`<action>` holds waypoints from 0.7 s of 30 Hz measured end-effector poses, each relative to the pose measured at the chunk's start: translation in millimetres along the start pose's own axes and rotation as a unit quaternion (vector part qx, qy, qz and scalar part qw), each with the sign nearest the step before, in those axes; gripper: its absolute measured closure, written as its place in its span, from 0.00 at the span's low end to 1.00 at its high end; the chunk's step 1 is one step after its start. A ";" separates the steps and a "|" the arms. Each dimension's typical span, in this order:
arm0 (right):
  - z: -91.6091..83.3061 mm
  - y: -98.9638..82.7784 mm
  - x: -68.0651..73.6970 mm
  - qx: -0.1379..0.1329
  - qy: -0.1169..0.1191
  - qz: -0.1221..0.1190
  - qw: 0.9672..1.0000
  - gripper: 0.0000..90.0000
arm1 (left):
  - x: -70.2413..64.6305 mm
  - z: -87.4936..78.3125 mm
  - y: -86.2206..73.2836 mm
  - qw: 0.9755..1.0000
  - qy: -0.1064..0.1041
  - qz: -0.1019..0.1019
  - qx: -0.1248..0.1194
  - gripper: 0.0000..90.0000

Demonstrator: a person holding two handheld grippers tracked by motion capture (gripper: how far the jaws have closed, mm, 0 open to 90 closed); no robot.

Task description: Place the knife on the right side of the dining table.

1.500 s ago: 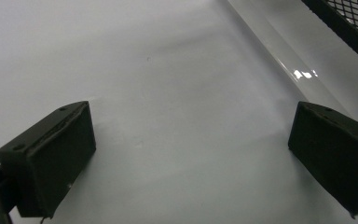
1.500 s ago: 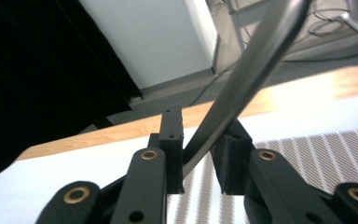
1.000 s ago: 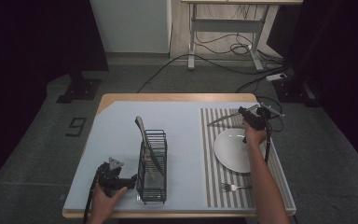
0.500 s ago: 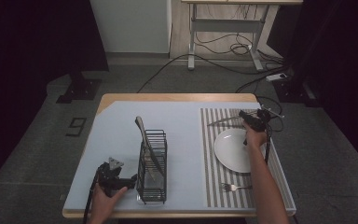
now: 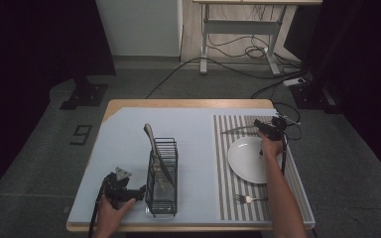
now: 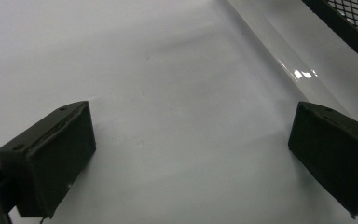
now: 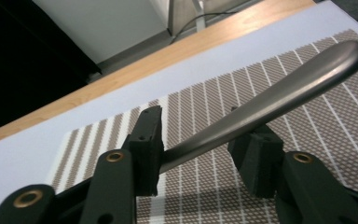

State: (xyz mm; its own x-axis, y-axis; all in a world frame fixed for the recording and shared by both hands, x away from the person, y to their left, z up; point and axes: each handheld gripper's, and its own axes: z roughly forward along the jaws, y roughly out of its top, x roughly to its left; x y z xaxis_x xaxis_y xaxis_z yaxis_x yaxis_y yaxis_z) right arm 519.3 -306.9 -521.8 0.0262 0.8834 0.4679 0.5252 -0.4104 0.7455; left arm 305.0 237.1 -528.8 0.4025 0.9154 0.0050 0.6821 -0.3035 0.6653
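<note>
On the worktop's near left corner [image 5: 87, 208], the left gripper [image 5: 124, 191] is resting on the smooth pale mat, its jaws standing wide apart and holding nothing; in the left gripper view the blocky black pads [image 6: 51, 158] are framing bare matte surface, with a glossy clear edge and black mesh at upper right. Just beside it, the black wire rack [image 5: 161, 176], a tall open grid, is already carrying one utensil [image 5: 155, 148] that is leaning out of its top, so that part of the job is judged done. Farther right, on the brown-and-white striped woven placemat [image 5: 223, 163], a round white plate [image 5: 250, 159] and a small fork [image 5: 247, 199] are lying near the front edge, apparently waiting their turn. At the mat's far right, the right gripper [image 5: 265, 129] is holding a metal utensil [image 5: 235, 130] clear of the mat; the right gripper view is showing its brushed, curved, round-ended handle [image 7: 279, 98] pressing against one jaw, the other jaw sitting slightly apart. Judged progress: roughly midway, the carry to the rack remaining.
</note>
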 end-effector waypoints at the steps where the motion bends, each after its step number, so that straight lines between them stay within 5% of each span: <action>1: 0.4 -0.3 -0.6 0.002 -0.003 0.001 1.000 0.60 | 0.0 0.0 0.0 1.000 0.000 0.000 0.000 0.00; 21: 4.3 -2.2 -5.3 0.033 -0.036 0.013 0.999 0.53 | 0.0 0.0 0.0 1.000 0.000 0.000 0.000 0.00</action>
State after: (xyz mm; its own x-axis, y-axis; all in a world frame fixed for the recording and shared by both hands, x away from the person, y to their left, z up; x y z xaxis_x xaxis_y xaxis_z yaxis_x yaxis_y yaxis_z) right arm 521.7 -309.7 -528.0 0.1002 0.8874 0.4501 0.5780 -0.4201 0.6996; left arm 305.0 237.1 -528.8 0.4023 0.9155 0.0051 0.6819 -0.3034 0.6655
